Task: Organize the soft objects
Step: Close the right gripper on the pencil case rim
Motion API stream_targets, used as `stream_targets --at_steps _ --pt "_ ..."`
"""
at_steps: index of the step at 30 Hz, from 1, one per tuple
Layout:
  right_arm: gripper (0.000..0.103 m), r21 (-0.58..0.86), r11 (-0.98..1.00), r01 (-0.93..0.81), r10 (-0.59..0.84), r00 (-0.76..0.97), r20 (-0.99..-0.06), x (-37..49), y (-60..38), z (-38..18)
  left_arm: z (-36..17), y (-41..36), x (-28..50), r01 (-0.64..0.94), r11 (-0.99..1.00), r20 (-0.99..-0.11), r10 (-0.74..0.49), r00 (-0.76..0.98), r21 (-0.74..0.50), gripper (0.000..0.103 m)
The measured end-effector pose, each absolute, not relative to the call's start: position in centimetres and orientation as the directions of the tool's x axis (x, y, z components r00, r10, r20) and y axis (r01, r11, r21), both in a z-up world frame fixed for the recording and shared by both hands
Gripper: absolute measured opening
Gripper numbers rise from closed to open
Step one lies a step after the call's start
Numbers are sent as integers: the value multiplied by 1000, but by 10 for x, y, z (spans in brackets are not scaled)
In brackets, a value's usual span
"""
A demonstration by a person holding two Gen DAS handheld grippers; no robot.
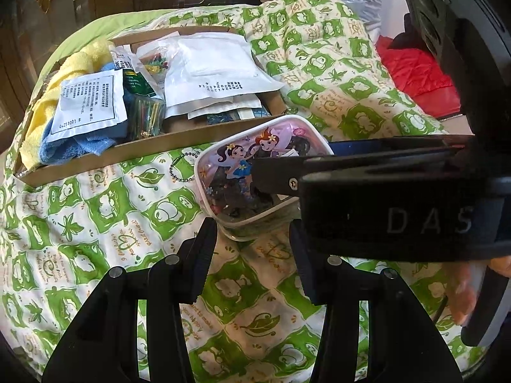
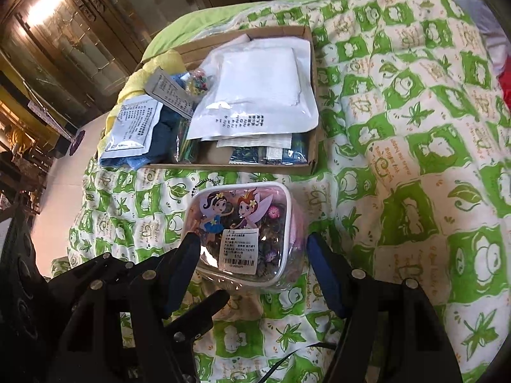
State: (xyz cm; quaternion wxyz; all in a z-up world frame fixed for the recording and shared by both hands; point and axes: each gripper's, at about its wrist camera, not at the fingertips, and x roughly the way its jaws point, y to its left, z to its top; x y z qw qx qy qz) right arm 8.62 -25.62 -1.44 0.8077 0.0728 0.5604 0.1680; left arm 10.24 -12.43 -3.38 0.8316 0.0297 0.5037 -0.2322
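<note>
We see a glossy clear-plastic pouch (image 2: 242, 239) with a paper label (image 2: 241, 245); a soft printed cotton quilt (image 2: 399, 159); a matt brown cardboard box (image 2: 314, 73); fluffy yellow terry towel (image 1: 48, 102); slick white plastic packets (image 2: 255, 95); matt black hand-held gripper (image 1: 254, 242) fingers.

The left gripper (image 1: 252, 223) points steeply down with its jaws apart, nothing pressed between the pads. The right gripper (image 2: 252, 249) also tilts steeply down, its blue-padded fingers (image 2: 322, 268) spread wide on either side of a small pouch (image 2: 242, 229), and whether they press its sides cannot be told. In the left wrist view the right gripper reaches in from the right, crossing just beyond the left one's right finger, with part of a hand (image 1: 463, 290) visible behind its body.
</note>
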Motion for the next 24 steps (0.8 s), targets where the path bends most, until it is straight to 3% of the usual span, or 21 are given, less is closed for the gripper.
stream_targets --at_steps 7,12,16,20,24 --pt "72 288 939 -187 324 208 -923 89 -249 -42 -60 -118 113 363 890 -890 -379 253 -276 46" --pt "74 473 863 -176 489 56 -870 91 -239 -61 -59 -117 121 347 884 -875 -410 258 -312 46" --pt "74 369 912 -178 393 126 -911 93 -239 -57 -60 -113 121 332 881 -868 -428 253 -338 46" --pt "76 382 914 -136 398 115 -910 106 -255 -51 -57 -101 121 305 883 -860 -437 263 -355 46" --pt "81 337 918 -208 362 100 -927 124 -247 -44 -51 -93 121 281 892 -856 -431 288 -354 47"
